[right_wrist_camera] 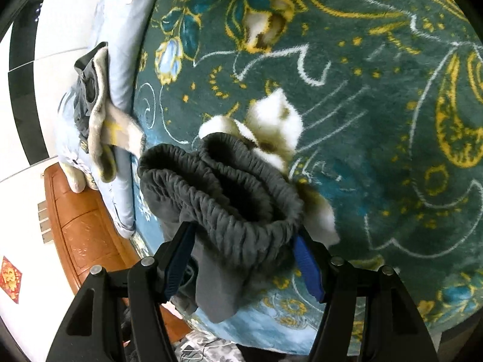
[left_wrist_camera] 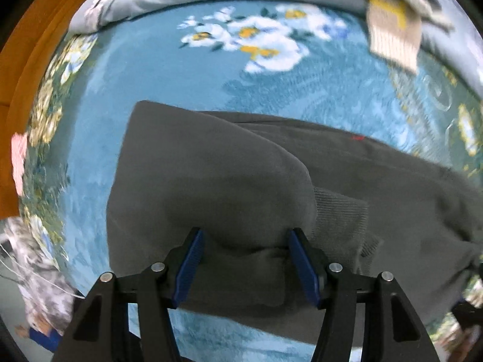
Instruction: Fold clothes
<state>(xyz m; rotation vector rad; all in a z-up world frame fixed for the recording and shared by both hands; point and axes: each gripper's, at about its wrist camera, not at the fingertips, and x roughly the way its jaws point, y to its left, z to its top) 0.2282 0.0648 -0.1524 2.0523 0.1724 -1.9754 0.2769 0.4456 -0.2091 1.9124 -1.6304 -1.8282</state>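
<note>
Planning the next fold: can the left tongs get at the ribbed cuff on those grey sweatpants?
Probably yes: the ribbed cuff lies exposed just right of the open left tongs, atop the grey sweatpants.

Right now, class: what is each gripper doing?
Left gripper: open, around the grey trousers.
Right gripper: open, around the trousers' waistband.

Between the spread jaws of the left gripper [left_wrist_camera: 244, 267] lies matt grey fleece, the trousers [left_wrist_camera: 229, 187], soft and slightly napped, with a ribbed knit cuff [left_wrist_camera: 341, 214] just right of the jaws. Beyond them spreads a plush, fuzzy floral blanket [left_wrist_camera: 169, 84]. The right gripper [right_wrist_camera: 241, 261], in matt black plastic with ridged blue pads, brackets the gathered elastic waistband [right_wrist_camera: 238, 199]; left of it is glossy varnished wood [right_wrist_camera: 81, 220].
</note>
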